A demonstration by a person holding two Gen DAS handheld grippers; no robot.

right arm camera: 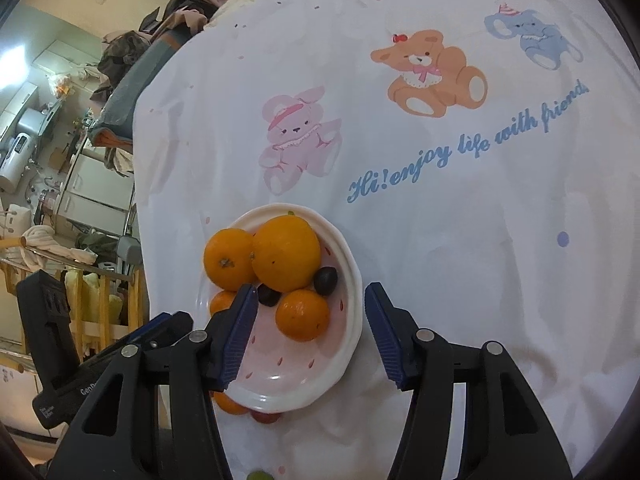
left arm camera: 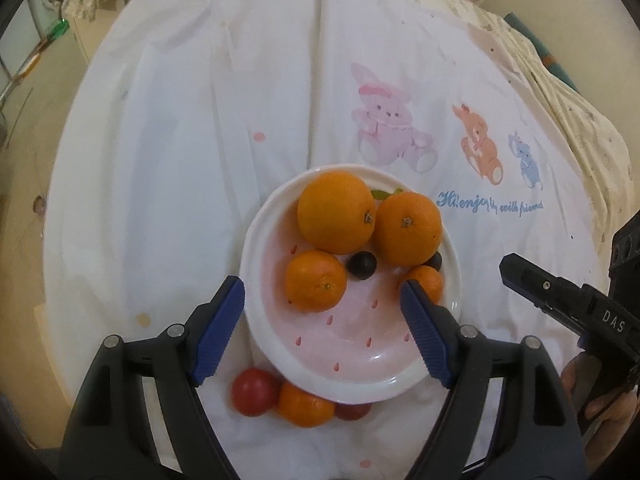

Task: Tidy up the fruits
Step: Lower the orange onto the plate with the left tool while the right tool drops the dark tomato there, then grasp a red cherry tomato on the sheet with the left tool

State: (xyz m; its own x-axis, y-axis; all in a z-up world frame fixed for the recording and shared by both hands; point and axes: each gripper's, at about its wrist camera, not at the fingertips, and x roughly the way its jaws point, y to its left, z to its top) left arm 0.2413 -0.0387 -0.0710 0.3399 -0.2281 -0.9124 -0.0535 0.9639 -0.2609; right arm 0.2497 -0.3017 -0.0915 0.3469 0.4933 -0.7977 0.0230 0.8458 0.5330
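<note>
A white and pink plate holds two large oranges, smaller mandarins and two dark grapes. On the cloth by the plate's near rim lie a red fruit, a mandarin and another red fruit. My left gripper is open and empty over the plate's near half. My right gripper is open and empty above the plate's right side.
A white cloth with printed animals and blue lettering covers the table. The table's left edge drops to a cluttered room. A green fruit shows at the bottom of the right wrist view.
</note>
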